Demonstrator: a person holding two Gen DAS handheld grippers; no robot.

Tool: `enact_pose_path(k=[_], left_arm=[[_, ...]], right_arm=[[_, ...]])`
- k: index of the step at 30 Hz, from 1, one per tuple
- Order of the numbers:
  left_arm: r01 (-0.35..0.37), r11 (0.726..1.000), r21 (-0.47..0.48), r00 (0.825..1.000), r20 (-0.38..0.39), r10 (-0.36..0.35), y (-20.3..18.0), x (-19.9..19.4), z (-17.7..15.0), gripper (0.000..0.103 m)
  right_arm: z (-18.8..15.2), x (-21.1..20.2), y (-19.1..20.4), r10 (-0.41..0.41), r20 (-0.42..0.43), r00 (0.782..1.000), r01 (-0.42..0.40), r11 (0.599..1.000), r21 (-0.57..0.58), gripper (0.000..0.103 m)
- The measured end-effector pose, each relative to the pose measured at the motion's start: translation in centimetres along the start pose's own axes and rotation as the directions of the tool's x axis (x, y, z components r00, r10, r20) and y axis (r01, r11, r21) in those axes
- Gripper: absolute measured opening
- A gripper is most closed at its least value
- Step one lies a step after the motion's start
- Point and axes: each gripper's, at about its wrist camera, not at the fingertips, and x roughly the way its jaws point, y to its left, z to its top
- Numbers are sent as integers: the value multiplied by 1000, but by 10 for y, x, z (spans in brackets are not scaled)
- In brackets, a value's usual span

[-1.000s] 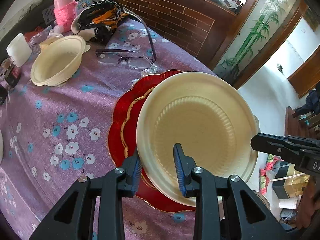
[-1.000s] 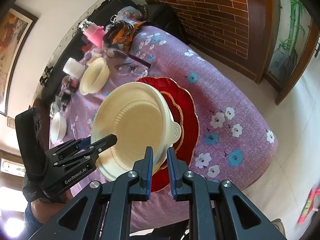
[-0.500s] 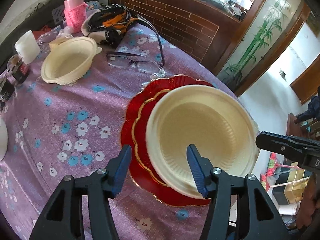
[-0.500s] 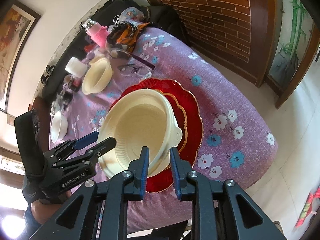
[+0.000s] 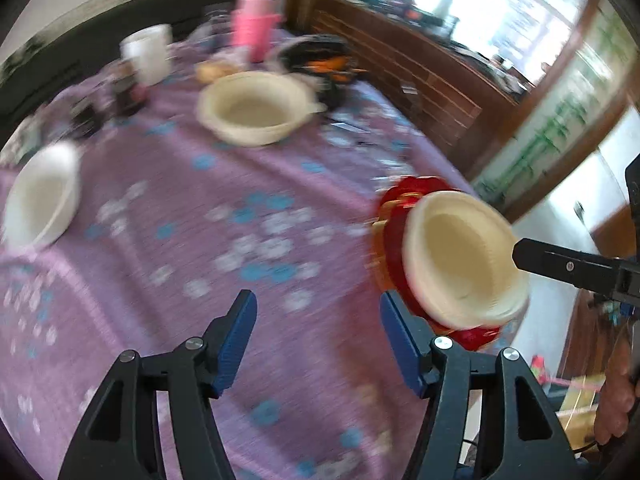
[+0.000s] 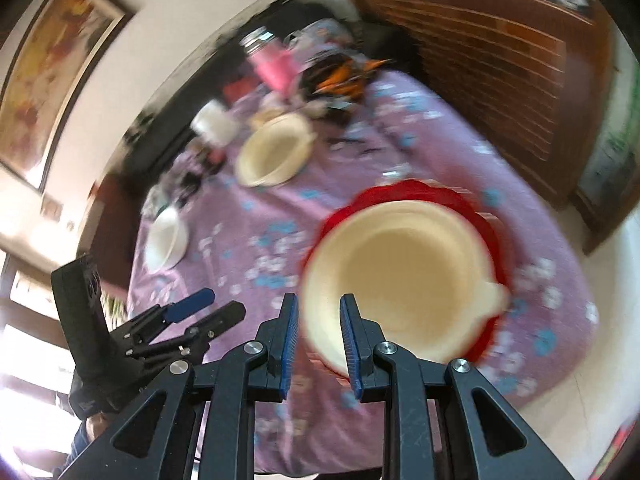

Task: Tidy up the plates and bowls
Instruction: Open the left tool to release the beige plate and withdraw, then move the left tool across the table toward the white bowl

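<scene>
A cream bowl (image 5: 460, 260) (image 6: 400, 276) rests inside stacked red plates (image 5: 394, 216) (image 6: 408, 191) near the right edge of the purple flowered table. My left gripper (image 5: 316, 312) (image 6: 208, 308) hovers over bare cloth to the left of the stack. Its jaws are opening and nothing is between them. My right gripper (image 6: 319, 308) stands slightly open over the bowl's near rim, which shows through the narrow gap; the pads do not press on it. One of its fingers (image 5: 560, 268) reaches in from the right. Both views are blurred by motion.
A second cream bowl (image 5: 256, 108) (image 6: 276, 156) sits at the far side and a white bowl (image 5: 40, 196) (image 6: 166, 238) at the left. A white cup (image 5: 148, 52), a pink bottle (image 5: 252, 28), a black-and-orange cloth (image 5: 320, 60) and glasses crowd the back. The table edge drops off beside the red plates.
My left gripper let go of the cream bowl's rim, opened wide and swung left over the cloth. The bowl settled flat on the red plates. My right gripper opened a little and drew back.
</scene>
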Motion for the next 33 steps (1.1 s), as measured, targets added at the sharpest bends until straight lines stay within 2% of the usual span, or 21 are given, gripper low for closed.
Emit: enact_pose_path(k=[6, 9, 12, 15, 18, 20, 25, 28, 30, 31, 33], left_arm=[[-79, 983, -167, 996, 19, 83, 79, -32, -36, 63], [-110, 963, -245, 992, 29, 120, 114, -52, -54, 63], [-150, 939, -309, 985, 34, 169, 143, -71, -75, 64], [-186, 903, -387, 973, 53, 223, 173, -93, -102, 64], [-205, 858, -471, 965, 50, 259, 199, -109, -127, 65], [-241, 832, -499, 951, 51, 306, 207, -120, -143, 65], [-299, 776, -555, 928, 20, 372, 220, -138, -186, 65], [-313, 737, -599, 923, -9, 385, 228, -141, -207, 65], [-320, 716, -620, 923, -31, 385, 232, -142, -218, 65], [-320, 711, -626, 922, -34, 386, 233, -143, -220, 65], [-325, 703, -633, 918, -32, 395, 236, -147, -221, 65]], right_arm=[[-7, 66, 68, 43, -137, 990, -60, 991, -119, 23], [-10, 103, 111, 51, -227, 973, -91, 981, -172, 23], [-11, 133, 154, 36, -267, 963, -107, 961, -256, 25], [-15, 158, 188, 36, -305, 952, -130, 948, -291, 27], [-9, 184, 205, 13, -306, 952, -108, 949, -296, 27], [-1, 202, 213, -15, -312, 950, -83, 950, -301, 27], [25, 236, 226, -104, -249, 963, 11, 938, -347, 27], [42, 251, 233, -124, -225, 966, 40, 938, -343, 28], [55, 259, 236, -118, -199, 973, 47, 943, -329, 41], [62, 265, 237, -126, -186, 975, 59, 944, -326, 51], [73, 274, 237, -122, -172, 977, 67, 953, -297, 58]])
